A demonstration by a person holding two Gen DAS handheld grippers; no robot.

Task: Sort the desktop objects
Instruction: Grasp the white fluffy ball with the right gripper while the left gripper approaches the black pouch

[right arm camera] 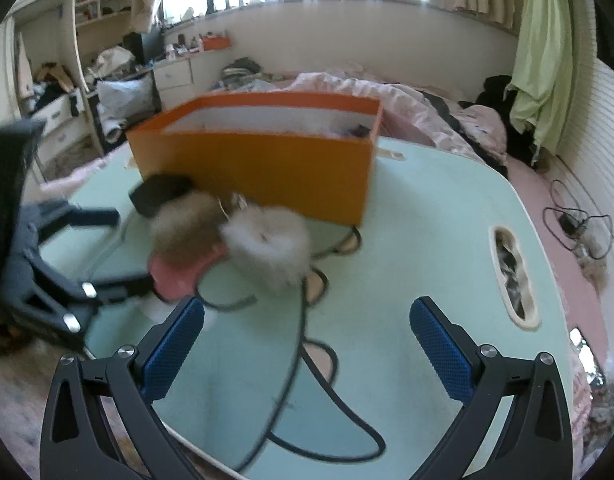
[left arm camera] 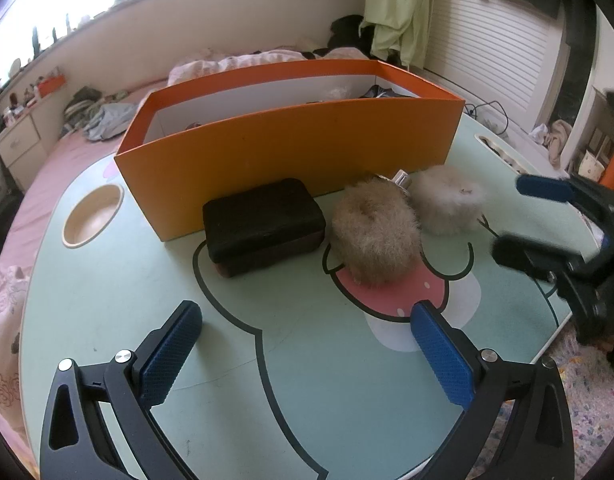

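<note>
Black case (left arm camera: 263, 226) flat, long side along orange box (left arm camera: 291, 140), two fur pompoms (left arm camera: 377, 236) beside, both claws (left arm camera: 303, 344) (right arm camera: 307, 340) spread, empty.

Black tongs (left arm camera: 305, 346), blue pads (left arm camera: 441, 356), silver screws.

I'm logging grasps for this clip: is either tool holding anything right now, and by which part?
Nothing is held. The left tool and the right tool are both open and empty above the table.

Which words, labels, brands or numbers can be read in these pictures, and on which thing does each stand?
None can be read.
orange box: plain walls, no print.
black case: no label shows.
table: only a cartoon drawing, no letters.
Items on the far shelf: too small and blurred.
</note>
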